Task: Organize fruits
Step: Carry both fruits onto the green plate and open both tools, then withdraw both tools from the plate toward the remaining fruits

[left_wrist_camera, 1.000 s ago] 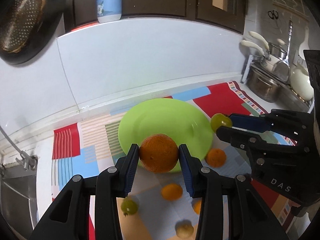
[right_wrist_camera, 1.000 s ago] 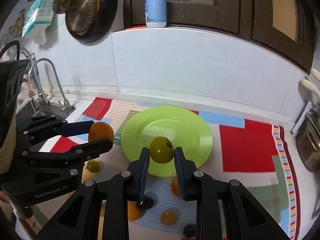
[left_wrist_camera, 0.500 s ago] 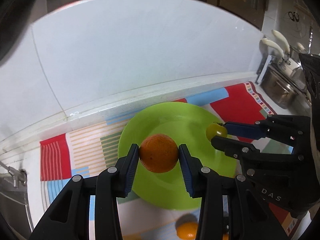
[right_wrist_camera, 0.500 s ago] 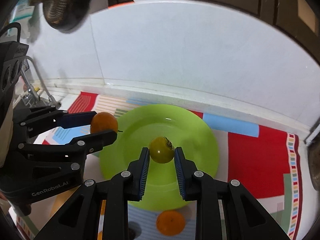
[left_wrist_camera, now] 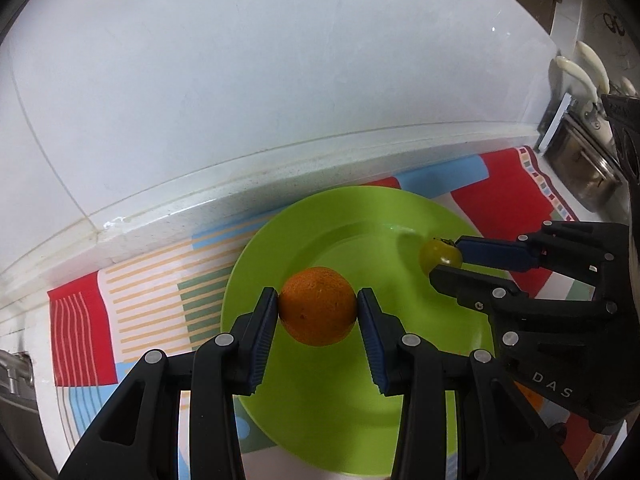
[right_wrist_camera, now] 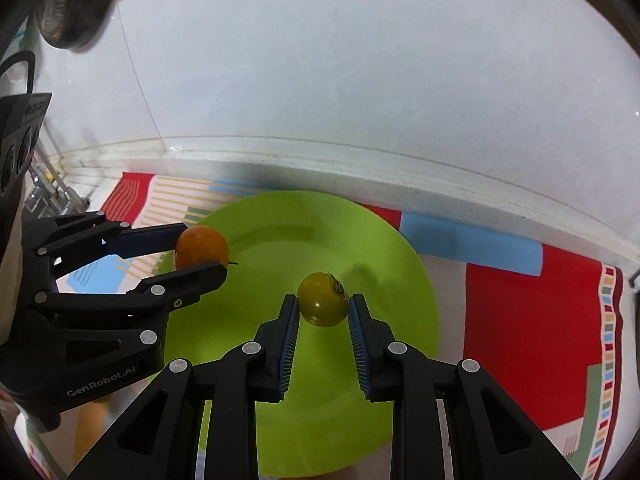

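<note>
Orange in colour, the round fruit [left_wrist_camera: 317, 311] sat clamped between the jaws of our left gripper [left_wrist_camera: 317, 312], held above the green plate [left_wrist_camera: 360, 432]. Our right gripper [right_wrist_camera: 323, 307] had its jaws closed on a small yellow-green tomato [right_wrist_camera: 323, 299], also over the plate, toward its middle. In the left wrist view the tomato showed at about two o'clock from the orange. The plate lay on a striped red, blue and cream mat [right_wrist_camera: 532, 320] on the counter, near the white wall [left_wrist_camera: 280, 80] at twelve o'clock.
</note>
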Demonstrator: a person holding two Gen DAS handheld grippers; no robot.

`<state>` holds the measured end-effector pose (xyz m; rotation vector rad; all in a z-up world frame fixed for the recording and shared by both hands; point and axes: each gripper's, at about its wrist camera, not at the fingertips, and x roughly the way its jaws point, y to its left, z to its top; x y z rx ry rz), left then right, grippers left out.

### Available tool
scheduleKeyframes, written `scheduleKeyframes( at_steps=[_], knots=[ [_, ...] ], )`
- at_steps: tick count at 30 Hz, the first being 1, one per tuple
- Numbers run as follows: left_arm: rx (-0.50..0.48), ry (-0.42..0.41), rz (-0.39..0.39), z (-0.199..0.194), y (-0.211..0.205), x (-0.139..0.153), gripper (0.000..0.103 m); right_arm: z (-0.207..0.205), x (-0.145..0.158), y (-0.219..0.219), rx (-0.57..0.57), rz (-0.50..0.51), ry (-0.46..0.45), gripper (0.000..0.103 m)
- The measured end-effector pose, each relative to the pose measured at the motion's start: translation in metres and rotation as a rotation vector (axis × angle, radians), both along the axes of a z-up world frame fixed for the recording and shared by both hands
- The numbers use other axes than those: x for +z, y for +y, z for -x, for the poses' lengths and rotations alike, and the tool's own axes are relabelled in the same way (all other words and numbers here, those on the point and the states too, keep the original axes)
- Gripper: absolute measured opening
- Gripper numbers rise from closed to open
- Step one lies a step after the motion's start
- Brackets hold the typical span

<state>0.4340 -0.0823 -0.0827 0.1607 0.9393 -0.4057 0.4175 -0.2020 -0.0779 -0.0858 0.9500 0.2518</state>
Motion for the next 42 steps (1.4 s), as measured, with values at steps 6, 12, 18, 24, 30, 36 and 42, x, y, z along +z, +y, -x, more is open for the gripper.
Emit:
scheduleKeyframes(
  at_steps=[6, 12, 18, 24, 30, 36, 42],
  knots=[
    [-0.002, 0.011, -0.013, -0.007, -0.005, -0.005, 0.041, -0.007, -0.007, -0.002, 0.001, -0.008, 0.021, 0.027],
    [0.008, -0.049, -0.023, -0.002, -0.002, 0.009, 0.054, -0.008, -0.009, -0.001, -0.009, -0.003, 0.023, 0.029],
    [0.029, -0.116, -0.046, 0.016, 0.004, 0.034, 0.059, 0.005, 0.003, -0.005, -0.029, -0.032, -0.004, 0.030],
    [0.050, -0.150, -0.033, 0.044, 0.013, 0.058, 0.062, 0.030, 0.027, -0.007, -0.060, -0.051, -0.059, 0.040],
    [0.077, -0.195, -0.007, 0.080, 0.022, 0.080, 0.070, 0.069, 0.052, -0.008, -0.111, -0.039, -0.132, 0.040],
    [0.074, -0.248, 0.033, 0.115, 0.029, 0.102, 0.086, 0.108, 0.070, -0.009, -0.143, -0.043, -0.185, 0.048],
    [0.123, -0.306, 0.047, 0.151, 0.037, 0.117, 0.093, 0.145, 0.085, -0.009, -0.166, -0.051, -0.237, 0.058]
  ],
)
